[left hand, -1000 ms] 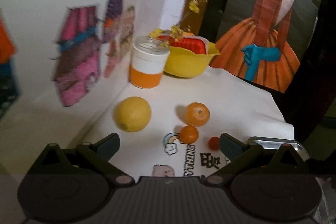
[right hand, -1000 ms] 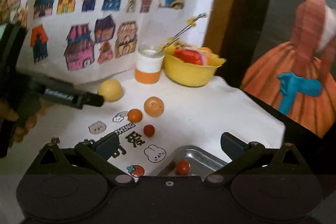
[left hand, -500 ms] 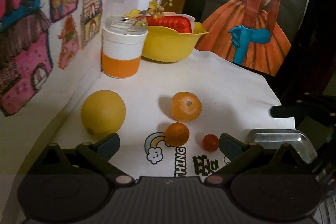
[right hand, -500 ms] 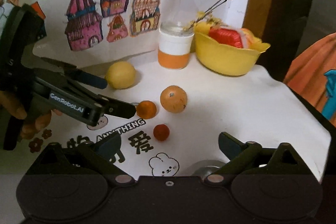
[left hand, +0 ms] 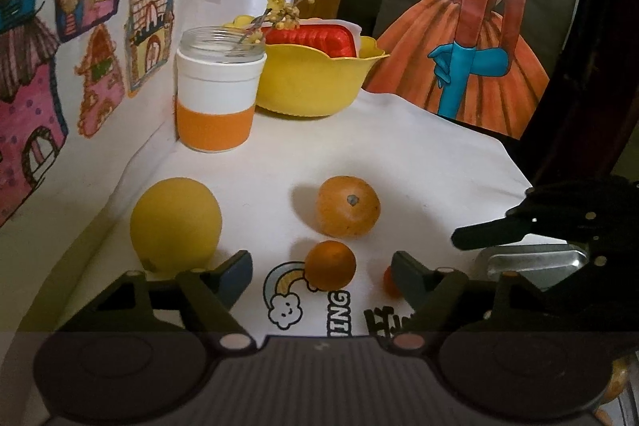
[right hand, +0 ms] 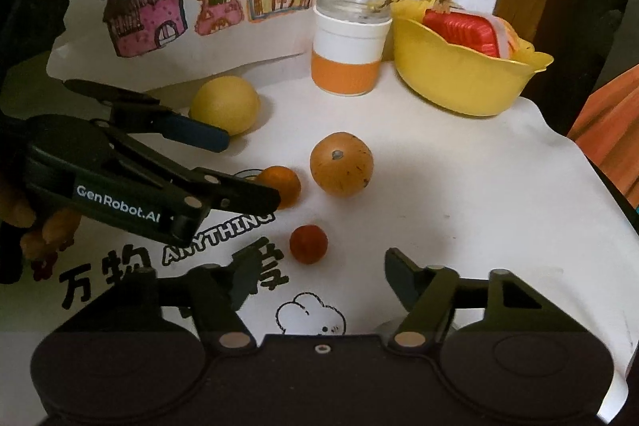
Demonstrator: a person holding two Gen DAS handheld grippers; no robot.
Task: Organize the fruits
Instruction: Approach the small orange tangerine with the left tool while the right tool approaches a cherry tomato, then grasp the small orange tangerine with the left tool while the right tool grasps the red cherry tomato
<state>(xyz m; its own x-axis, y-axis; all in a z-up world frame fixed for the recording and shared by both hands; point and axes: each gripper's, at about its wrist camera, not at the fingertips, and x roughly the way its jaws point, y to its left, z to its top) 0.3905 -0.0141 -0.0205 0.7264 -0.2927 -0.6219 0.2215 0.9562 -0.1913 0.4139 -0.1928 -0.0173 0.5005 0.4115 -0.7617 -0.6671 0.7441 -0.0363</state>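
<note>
1. Four fruits on the desk [right hand: 459,194]: yellow fruit [left hand: 175,223], large orange [left hand: 347,205], small orange [left hand: 330,264], red fruit [right hand: 308,243].
2. Left gripper [left hand: 321,272]: fingers spread, flanking small orange.
3. Right gripper [right hand: 315,276]: fingers apart, empty, near red fruit.

Both tongs are matte black plastic with angular linkage arms and round pale rivets at the pivots. The left tongs [right hand: 243,166] carry white "GenRobot.AI" lettering on one arm and dark blue finger pads [right hand: 195,134]. The right tongs [right hand: 319,282] rise from a ribbed black housing with two round discs.
</note>
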